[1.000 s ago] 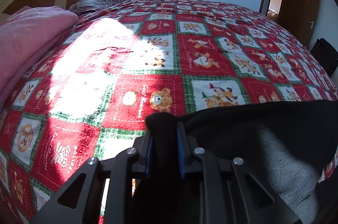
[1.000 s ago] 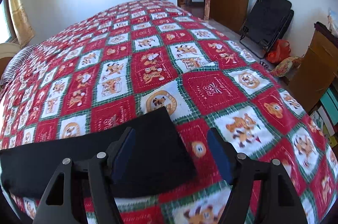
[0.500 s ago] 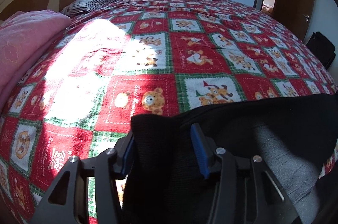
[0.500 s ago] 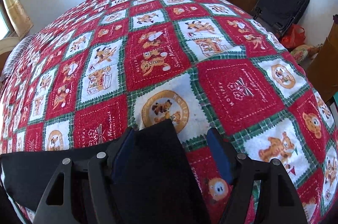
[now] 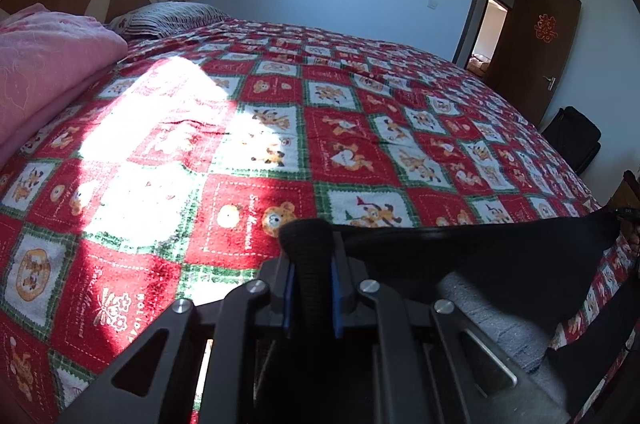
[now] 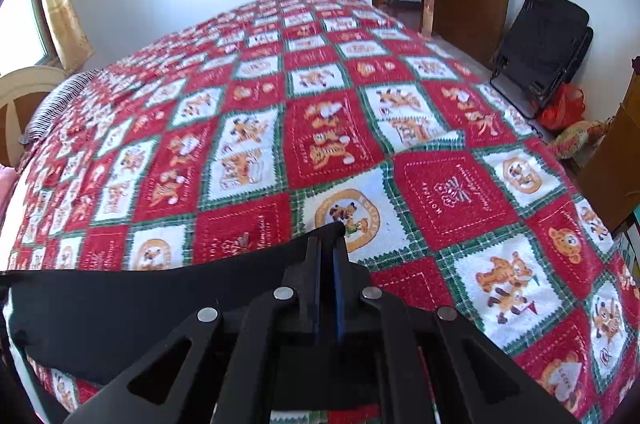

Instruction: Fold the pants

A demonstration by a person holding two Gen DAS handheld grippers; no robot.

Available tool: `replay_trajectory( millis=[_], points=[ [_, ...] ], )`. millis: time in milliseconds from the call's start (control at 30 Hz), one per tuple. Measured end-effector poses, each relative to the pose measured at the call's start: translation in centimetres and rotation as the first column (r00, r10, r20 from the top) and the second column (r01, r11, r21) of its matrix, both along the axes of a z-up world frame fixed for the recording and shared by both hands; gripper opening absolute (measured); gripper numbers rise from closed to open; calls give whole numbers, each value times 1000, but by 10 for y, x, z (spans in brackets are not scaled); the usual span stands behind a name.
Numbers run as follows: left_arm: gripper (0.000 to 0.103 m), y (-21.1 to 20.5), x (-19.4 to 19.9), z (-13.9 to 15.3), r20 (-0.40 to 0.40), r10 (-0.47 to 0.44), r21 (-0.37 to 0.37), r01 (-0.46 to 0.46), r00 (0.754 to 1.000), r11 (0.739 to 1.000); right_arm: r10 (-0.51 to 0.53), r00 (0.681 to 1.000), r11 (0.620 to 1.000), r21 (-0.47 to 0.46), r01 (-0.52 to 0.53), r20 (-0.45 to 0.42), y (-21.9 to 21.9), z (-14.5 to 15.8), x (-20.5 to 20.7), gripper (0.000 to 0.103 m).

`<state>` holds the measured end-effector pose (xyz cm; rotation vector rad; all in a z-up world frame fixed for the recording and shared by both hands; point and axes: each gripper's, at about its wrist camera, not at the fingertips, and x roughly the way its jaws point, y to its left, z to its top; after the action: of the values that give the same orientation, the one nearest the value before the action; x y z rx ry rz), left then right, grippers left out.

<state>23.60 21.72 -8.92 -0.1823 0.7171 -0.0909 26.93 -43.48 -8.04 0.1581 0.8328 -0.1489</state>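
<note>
Pants [image 6: 120, 308] mostly behind fingers [image 6: 316, 288] (lower edge cropped)

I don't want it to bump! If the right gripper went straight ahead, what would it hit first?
Probably the red patchwork blanket. The right gripper, shut on the black pants, points low across the bed; depth is unclear.

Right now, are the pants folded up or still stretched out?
Stretched out. The pants hang in one wide black band between both closed grippers, above the blanket.
</note>
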Motion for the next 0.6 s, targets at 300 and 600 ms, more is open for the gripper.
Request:
replay_trajectory(
  millis=[300,600],
  points=[
    [15,2,-24,19,82,-6,-21,8,997,1000,33,985,999,0,-33,167,6,36,-66,5],
    [15,4,-58,28,147,-17,-46,24,989,999,8,964,998,52,-22,265,-8,51,-142,5]
  ],
)
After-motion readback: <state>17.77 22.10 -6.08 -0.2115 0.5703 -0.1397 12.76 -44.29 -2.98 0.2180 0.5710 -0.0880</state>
